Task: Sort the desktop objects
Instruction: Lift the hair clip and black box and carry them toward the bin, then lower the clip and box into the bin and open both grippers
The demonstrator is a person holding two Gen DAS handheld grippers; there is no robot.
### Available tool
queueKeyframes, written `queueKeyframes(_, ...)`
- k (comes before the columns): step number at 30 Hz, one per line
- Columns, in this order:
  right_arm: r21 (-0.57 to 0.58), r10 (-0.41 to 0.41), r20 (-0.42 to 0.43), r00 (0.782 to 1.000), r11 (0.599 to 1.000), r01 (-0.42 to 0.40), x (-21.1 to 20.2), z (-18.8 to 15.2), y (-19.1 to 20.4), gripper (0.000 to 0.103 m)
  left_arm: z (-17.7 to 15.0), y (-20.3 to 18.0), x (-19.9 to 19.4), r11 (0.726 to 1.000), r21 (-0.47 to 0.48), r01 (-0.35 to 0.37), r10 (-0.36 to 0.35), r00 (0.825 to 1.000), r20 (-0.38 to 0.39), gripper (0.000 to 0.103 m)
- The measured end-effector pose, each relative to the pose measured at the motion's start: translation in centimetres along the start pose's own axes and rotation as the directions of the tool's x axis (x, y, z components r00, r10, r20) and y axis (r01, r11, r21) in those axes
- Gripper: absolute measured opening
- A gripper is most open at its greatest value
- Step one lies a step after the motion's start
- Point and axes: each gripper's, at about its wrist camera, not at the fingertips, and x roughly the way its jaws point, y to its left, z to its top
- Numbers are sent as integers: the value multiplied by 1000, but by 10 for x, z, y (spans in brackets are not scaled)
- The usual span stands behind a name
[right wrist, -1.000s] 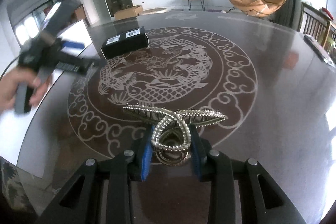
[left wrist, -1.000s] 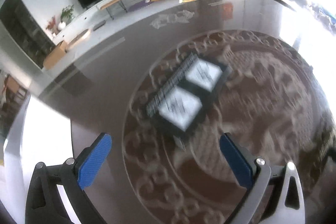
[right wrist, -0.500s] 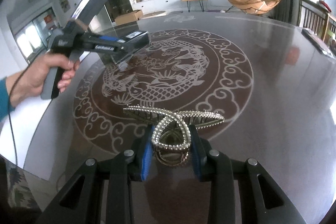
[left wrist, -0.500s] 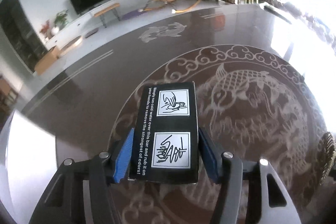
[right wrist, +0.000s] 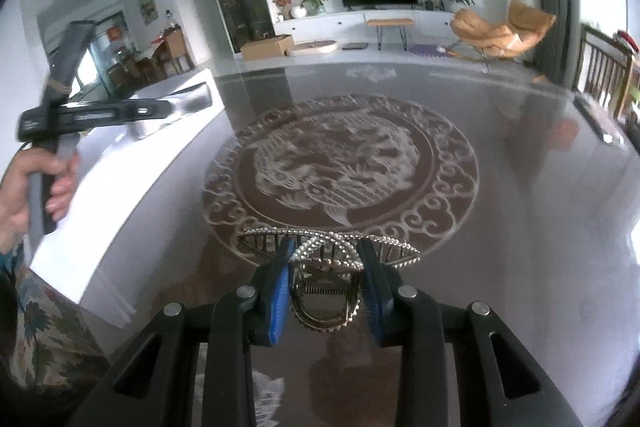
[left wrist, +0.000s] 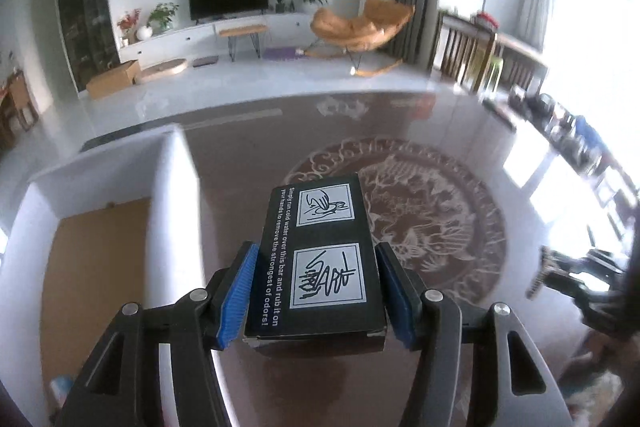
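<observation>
A black box [left wrist: 320, 211] with white pictogram labels hangs above the dark table [left wrist: 240, 155], and my left gripper [left wrist: 316, 251] is shut on its two sides. It hovers just right of the wall of a white bin [left wrist: 172, 195]. My right gripper [right wrist: 326, 243] is shut on a rhinestone hair claw clip [right wrist: 392, 249], held a little above the table's round fish medallion [right wrist: 340, 163]. In the right wrist view a hand [right wrist: 36, 187] holds the left gripper [right wrist: 176, 109] at the far left, blurred. The clip [left wrist: 540, 275] shows at the right edge of the left wrist view.
The white bin has a brown cardboard floor [left wrist: 100, 267] and stands at the table's left edge. A dark flat object [right wrist: 596, 125] lies near the far right rim. Behind the table are a TV unit and an orange rocking chair [left wrist: 360, 27].
My left gripper closed on the black box, lifted it off the medallion and carried it left to the white bin's wall. My right gripper rose a little with the clip.
</observation>
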Motion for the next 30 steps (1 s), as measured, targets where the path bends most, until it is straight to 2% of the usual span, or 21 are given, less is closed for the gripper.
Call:
queueKeyframes(2,-39,22,22,999,999,-22,-10,17,21,32,-2,20,-27,1000,-21,-19,19,1000,17,58)
queueKeyframes(5,-94,92,53,994,992,-87,-17,43,61,32,-13,67,-63,993,-55,-109,110,994,20,58)
queueKeyframes(8,-172,218,67,974,964,-203,-11,76,129,32,-39,114,-82,971,-92,-222,220,975,-29,58)
queueKeyframes(10,-215,291,58,955,938,-273,-2,89,172,32,-58,144,-85,954,-132,-268,259,962,-80,58)
queueKeyframes(12,-266,379,23,925,894,-359,13,99,229,32,-80,171,-86,934,-169,-315,294,946,-139,58)
queueKeyframes(15,-340,439,-52,897,837,-429,41,100,299,32,-107,199,-84,909,-209,-360,319,926,-204,59)
queueKeyframes(17,-381,437,-115,892,810,-446,65,96,336,32,-120,211,-79,894,-234,-382,325,912,-249,60)
queueKeyframes(19,-411,412,-186,892,792,-451,90,90,363,32,-128,217,-75,870,-241,-429,358,888,-289,61)
queueKeyframes(20,-424,386,-229,894,787,-449,104,85,374,35,-132,217,-75,862,-241,-446,372,879,-299,65)
queueKeyframes(22,-444,320,-299,899,788,-427,127,79,388,46,-138,217,-81,847,-243,-473,398,867,-299,80)
queueKeyframes(23,-438,303,-325,896,791,-427,133,78,390,59,-140,215,-87,838,-242,-489,418,861,-291,88)
queueKeyframes(24,-426,309,-333,891,793,-435,133,80,389,71,-141,212,-96,827,-238,-509,446,853,-272,90)
queueKeyframes(26,-409,333,-323,886,795,-448,126,87,385,79,-143,212,-107,813,-242,-529,477,844,-244,91)
queueKeyframes(28,-391,339,-306,890,807,-442,120,103,378,87,-146,210,-123,797,-284,-533,493,846,-205,95)
queueKeyframes(30,-364,335,-296,894,826,-430,114,118,372,93,-144,205,-134,776,-338,-532,503,846,-176,103)
